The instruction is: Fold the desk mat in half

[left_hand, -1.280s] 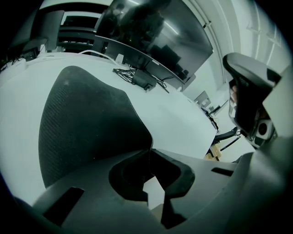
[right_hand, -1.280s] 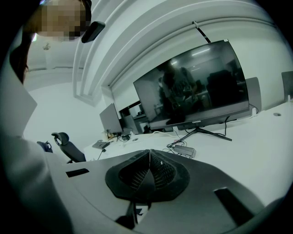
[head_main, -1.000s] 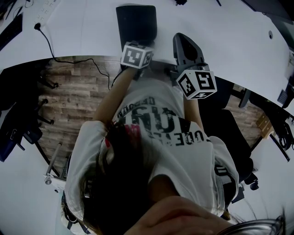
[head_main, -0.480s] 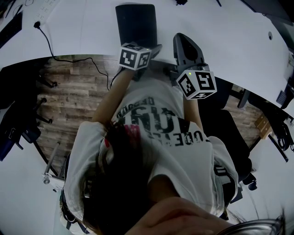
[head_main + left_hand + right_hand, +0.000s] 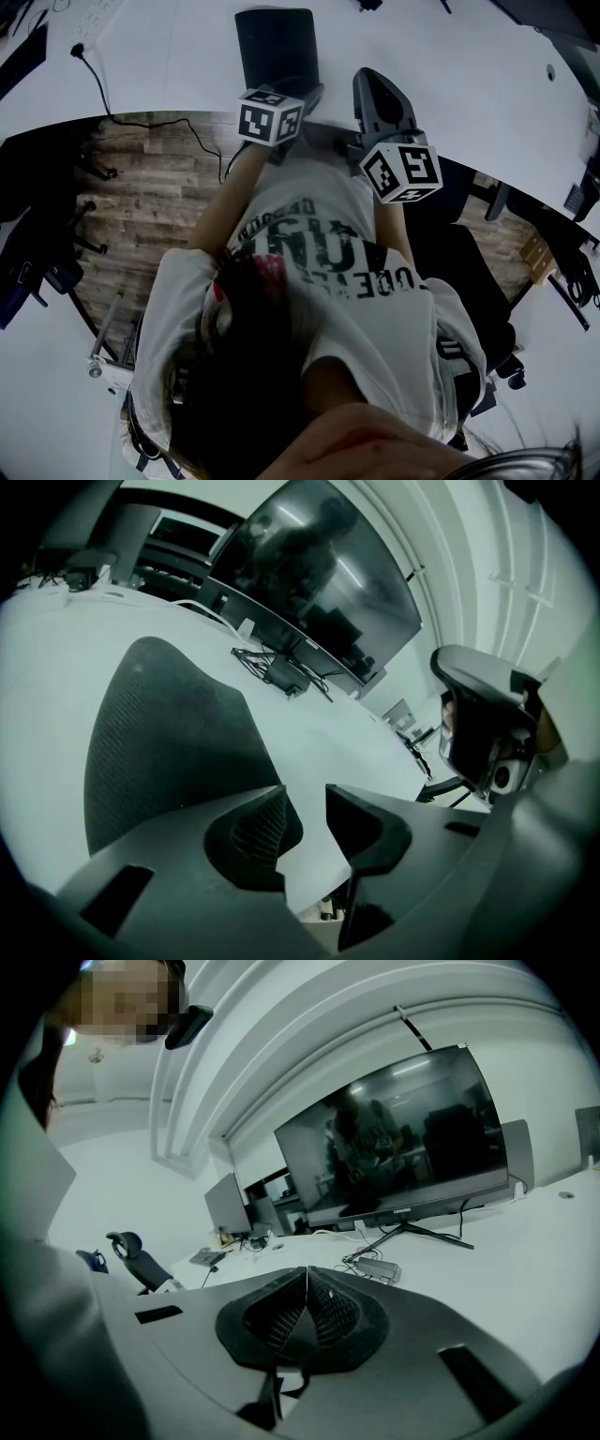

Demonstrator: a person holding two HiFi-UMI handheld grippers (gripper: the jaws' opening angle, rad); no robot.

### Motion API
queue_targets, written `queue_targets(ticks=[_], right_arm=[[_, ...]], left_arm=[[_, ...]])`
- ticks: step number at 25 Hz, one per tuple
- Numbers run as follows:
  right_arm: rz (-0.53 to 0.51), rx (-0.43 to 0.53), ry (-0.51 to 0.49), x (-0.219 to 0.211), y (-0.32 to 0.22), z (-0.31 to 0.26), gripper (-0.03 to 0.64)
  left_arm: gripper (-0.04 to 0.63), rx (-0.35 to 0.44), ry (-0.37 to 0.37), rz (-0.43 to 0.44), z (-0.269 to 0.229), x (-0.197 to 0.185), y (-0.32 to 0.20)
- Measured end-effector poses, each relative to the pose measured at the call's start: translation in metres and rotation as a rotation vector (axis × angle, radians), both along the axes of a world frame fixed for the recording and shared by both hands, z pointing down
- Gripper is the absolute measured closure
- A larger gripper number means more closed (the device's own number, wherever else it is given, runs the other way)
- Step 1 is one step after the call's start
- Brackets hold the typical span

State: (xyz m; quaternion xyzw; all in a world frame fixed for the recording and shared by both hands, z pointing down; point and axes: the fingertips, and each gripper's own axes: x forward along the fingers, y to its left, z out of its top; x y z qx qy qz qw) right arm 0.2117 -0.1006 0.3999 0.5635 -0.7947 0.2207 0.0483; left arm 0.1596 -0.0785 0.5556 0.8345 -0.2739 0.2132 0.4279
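Since desk mat (image 5: 159,733) looks doubled, my left tool (image 5: 302,808) gapes empty, jaws just been closing; right tool (image 5: 306,1283) pressed together, unneeded.

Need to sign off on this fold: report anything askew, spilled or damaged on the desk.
Nothing stands out. The desk mat lies flat on the white table near its front edge, with no lifted edge, spill or damage that these views show. The cables below the monitor look ordinary.
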Motion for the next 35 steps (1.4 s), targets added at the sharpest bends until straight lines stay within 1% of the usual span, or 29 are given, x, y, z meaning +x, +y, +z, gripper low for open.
queue_targets(ticks=[3,8,13,16,18,22,35], right_arm=[[0.003,-0.001,-0.001,0.001,0.0,0.0,0.615],[0.004,0.001,0.001,0.0,-0.001,-0.001,0.615],[0.006,0.002,0.002,-0.001,-0.001,0.0,0.615],[0.011,0.0,0.003,0.003,-0.004,0.002,0.615],[0.013,0.005,0.009,-0.001,-0.002,-0.001,0.615],[0.014,0.022,0.027,-0.019,0.003,-0.012,0.615],[0.04,0.068,0.058,-0.056,0.0,-0.032,0.615]], left_arm=[[0.49,0.008,-0.014,-0.01,0.001,-0.003,-0.003],[0.562,0.021,-0.037,-0.019,0.002,-0.007,-0.005],[0.591,0.021,-0.04,-0.008,0.003,-0.006,-0.006],[0.592,0.02,-0.037,-0.003,0.003,-0.002,-0.009],[0.594,0.029,-0.033,-0.004,-0.003,-0.006,-0.009],[0.594,0.087,-0.003,-0.027,-0.025,-0.024,-0.015],[0.594,0.336,0.068,-0.092,-0.116,-0.076,-0.066]])
